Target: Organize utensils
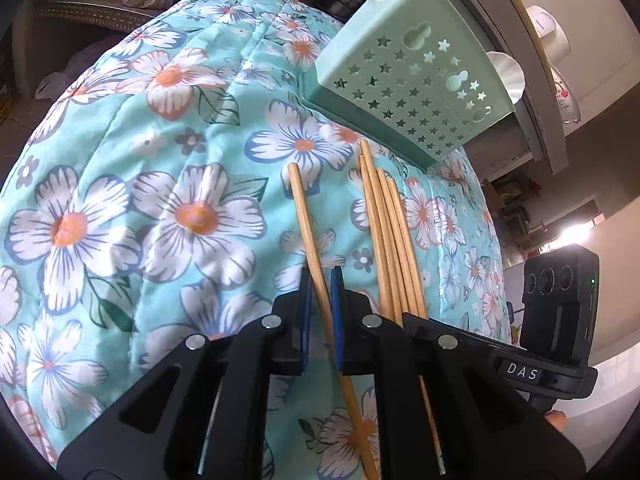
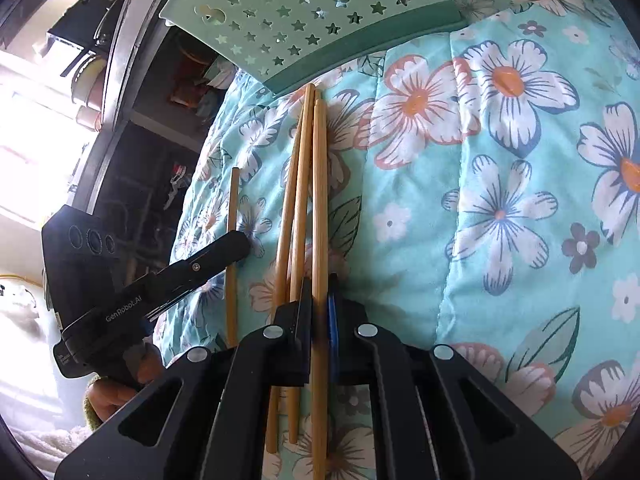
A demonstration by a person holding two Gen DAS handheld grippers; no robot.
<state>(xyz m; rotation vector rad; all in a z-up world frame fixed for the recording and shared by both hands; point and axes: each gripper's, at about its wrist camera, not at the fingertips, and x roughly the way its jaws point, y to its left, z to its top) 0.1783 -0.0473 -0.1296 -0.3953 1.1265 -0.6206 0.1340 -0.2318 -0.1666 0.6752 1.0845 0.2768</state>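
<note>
Gripping one chopstick [image 1: 310,236], left claw [image 1: 320,280], right claw [image 2: 320,292] pinching another chopstick [image 2: 319,200], "DAS" label [image 1: 522,371]

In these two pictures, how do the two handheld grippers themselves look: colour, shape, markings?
Both are black plastic with angular, cut-out link arms, round silver pins at the joints and blue pads inside the fingers. The right gripper carries a white "DAS" label and a boxy module with three round lenses. The left gripper bears white "GenRobot.AI" lettering and the same lens module. No cables or sleeves show.
</note>
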